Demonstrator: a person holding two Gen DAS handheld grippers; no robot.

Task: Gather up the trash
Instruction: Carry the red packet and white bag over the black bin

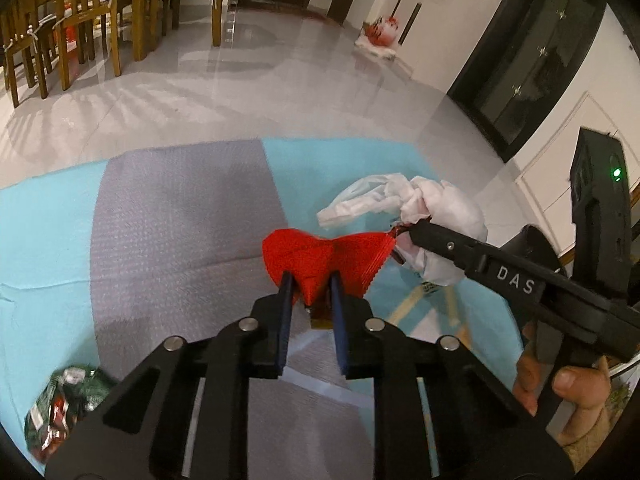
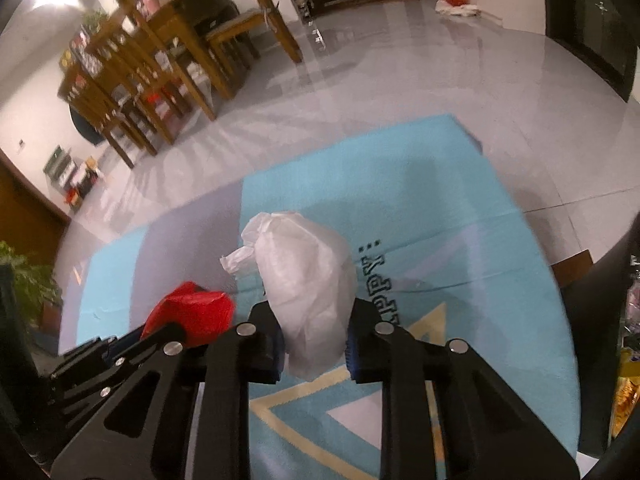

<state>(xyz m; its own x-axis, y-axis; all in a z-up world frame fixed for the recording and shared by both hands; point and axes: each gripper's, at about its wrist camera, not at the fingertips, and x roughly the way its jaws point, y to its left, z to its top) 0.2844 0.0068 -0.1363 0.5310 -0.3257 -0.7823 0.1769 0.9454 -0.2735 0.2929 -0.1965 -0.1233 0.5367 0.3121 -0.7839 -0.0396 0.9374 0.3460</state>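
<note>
1. Left wrist view: your left gripper (image 1: 310, 296) has its two blue-padded fingers pinched nearly together on a red wrapper (image 1: 324, 256), a crinkly, ribbed piece with a saw-toothed edge, folded into a rough heart shape.
2. Right wrist view: your right gripper (image 2: 316, 340) is closed on a white plastic bag (image 2: 308, 292), thin, soft and crumpled, bulging up between the fingers, which stand only as far apart as the bag's bulk.
3. The left view shows the bag (image 1: 424, 216) from the side, with a loose twisted tail trailing away from you, and your right hand (image 1: 560, 392) on the tool's handle; the right view shows neither.
4. Both pieces are held above a mat (image 1: 172, 220), nubbly in texture, with pale blue and grey panels; the red wrapper's far tip touches or nearly touches the right gripper's fingers, and the blur makes it hard to tell which.
5. Only the left view shows a crumpled green and red packet (image 1: 64, 408) lying on the mat at its near left edge.
6. Only the right view shows lettering and a yellow-edged triangle printed on the mat (image 2: 460, 208).
7. Beyond the mat is a glossy grey tiled floor (image 1: 260, 92) with wooden chairs (image 1: 92, 20) on it.
</note>
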